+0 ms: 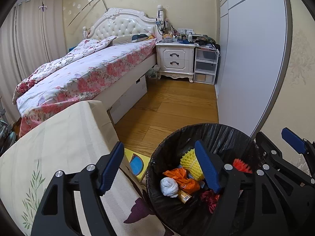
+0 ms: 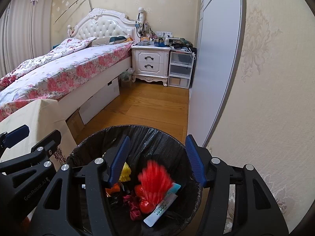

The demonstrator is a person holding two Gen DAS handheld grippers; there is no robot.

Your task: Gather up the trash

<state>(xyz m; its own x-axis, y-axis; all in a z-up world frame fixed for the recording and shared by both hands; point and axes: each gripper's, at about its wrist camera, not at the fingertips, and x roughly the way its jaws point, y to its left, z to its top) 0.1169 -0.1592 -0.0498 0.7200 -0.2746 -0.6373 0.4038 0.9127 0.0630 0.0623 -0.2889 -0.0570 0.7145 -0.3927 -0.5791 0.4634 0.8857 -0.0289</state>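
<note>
A black-lined trash bin (image 1: 222,135) stands on the wood floor; it also shows in the right wrist view (image 2: 157,137). Inside lie a yellow foam net (image 1: 189,162), an orange wrapper (image 1: 182,178), a white wad (image 1: 169,186), a blurred red foam net (image 2: 154,179) and a white tube (image 2: 163,206). My left gripper (image 1: 157,167) is open and empty, one finger over the table, one over the bin. My right gripper (image 2: 157,161) is open and empty above the bin.
A table with a cream floral cloth (image 1: 59,147) stands left of the bin. A yellow box (image 1: 135,163) lies on the floor between them. A bed (image 1: 78,74), a nightstand (image 1: 175,59) and a wardrobe (image 1: 252,59) surround the wood floor (image 1: 167,106).
</note>
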